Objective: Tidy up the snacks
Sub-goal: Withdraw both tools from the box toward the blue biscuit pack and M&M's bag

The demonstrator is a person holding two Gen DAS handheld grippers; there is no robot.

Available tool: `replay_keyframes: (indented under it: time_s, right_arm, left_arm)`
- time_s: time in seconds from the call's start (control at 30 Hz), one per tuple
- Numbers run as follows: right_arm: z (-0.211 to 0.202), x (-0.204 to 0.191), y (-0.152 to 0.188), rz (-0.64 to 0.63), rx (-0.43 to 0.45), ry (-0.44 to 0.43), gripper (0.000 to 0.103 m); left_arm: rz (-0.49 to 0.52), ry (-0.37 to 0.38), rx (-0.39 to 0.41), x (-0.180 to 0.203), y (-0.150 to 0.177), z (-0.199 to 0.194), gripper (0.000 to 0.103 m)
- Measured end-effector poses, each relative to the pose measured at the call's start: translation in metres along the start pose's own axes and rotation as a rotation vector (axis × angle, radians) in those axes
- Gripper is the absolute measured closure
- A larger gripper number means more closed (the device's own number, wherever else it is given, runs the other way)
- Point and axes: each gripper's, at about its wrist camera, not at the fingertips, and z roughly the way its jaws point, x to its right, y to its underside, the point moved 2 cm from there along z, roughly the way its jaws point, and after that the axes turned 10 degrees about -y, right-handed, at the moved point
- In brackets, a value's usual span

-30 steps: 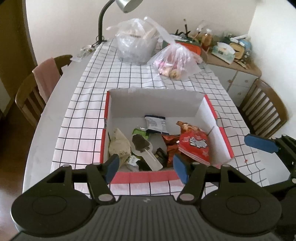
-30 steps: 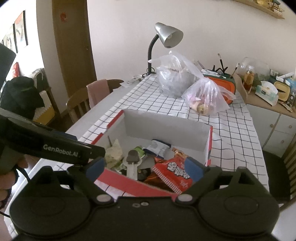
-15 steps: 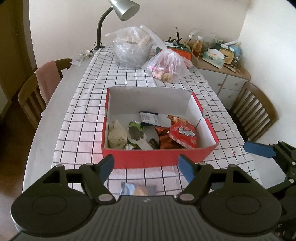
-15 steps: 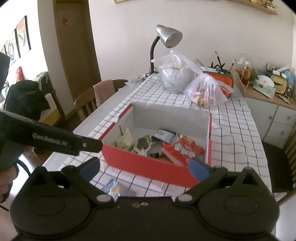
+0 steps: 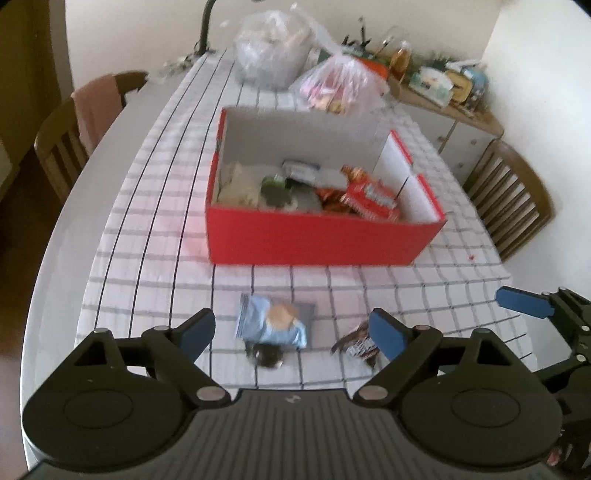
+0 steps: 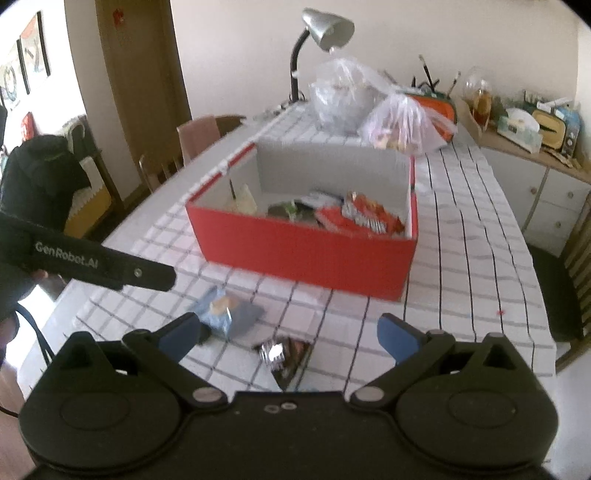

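Note:
A red box [image 5: 317, 236] [image 6: 306, 247] with several snack packs inside stands on the checked tablecloth. In front of it lie a light blue snack pack [image 5: 271, 323] [image 6: 218, 314] and a dark brown wrapper [image 5: 356, 345] [image 6: 286, 352]. My left gripper [image 5: 291, 330] hovers over the blue pack, its jaws opening, nothing touching its pads. My right gripper [image 6: 286, 332] stands wide open above the brown wrapper, apart from it. The right gripper's blue fingertip [image 5: 524, 302] shows at the right edge of the left wrist view.
Two clear plastic bags [image 5: 336, 85] [image 6: 343, 92] and a desk lamp [image 6: 325, 29] stand behind the box. Wooden chairs [image 5: 513, 199] [image 5: 74, 125] flank the table. A cluttered sideboard [image 6: 532, 147] lies at the back right. The table's front edge is near the grippers.
Both grippers have pulled back from over the box toward the table's near edge and sunk. The left jaws have widened. The blue pack and brown wrapper have come into view.

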Motion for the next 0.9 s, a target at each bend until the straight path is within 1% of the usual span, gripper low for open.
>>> replay_keyframes:
  time_s: [0.07, 0.27, 0.47, 0.6, 0.67, 0.73, 0.9]
  right_arm:
    - [0.006, 0.003, 0.009, 0.004, -0.024, 0.012, 0.000]
    - [0.024, 0.014, 0.032, 0.038, -0.093, 0.022, 0.002]
    - [0.043, 0.021, 0.051, 0.058, -0.151, 0.015, 0.006]
    - [0.057, 0.025, 0.059, 0.048, -0.186, 0.018, 0.014]
    - [0.063, 0.026, 0.061, 0.042, -0.196, 0.019, 0.016]
    - [0.068, 0.027, 0.062, 0.032, -0.210, 0.018, 0.020]
    - [0.078, 0.030, 0.062, 0.018, -0.222, 0.016, 0.024]
  left_arm:
    - [-0.009, -0.011, -0.027, -0.002, 0.008, 0.008, 0.012]
    - [-0.009, -0.059, -0.073, -0.004, 0.025, 0.029, 0.012]
    - [0.021, -0.108, -0.105, -0.001, 0.040, 0.051, 0.012]
    - [0.012, -0.137, -0.123, -0.001, 0.044, 0.063, 0.012]
    - [0.011, -0.145, -0.136, -0.001, 0.045, 0.068, 0.012]
    - [0.009, -0.144, -0.147, 0.000, 0.046, 0.074, 0.012]
    - [-0.009, -0.149, -0.164, -0.003, 0.045, 0.085, 0.013]
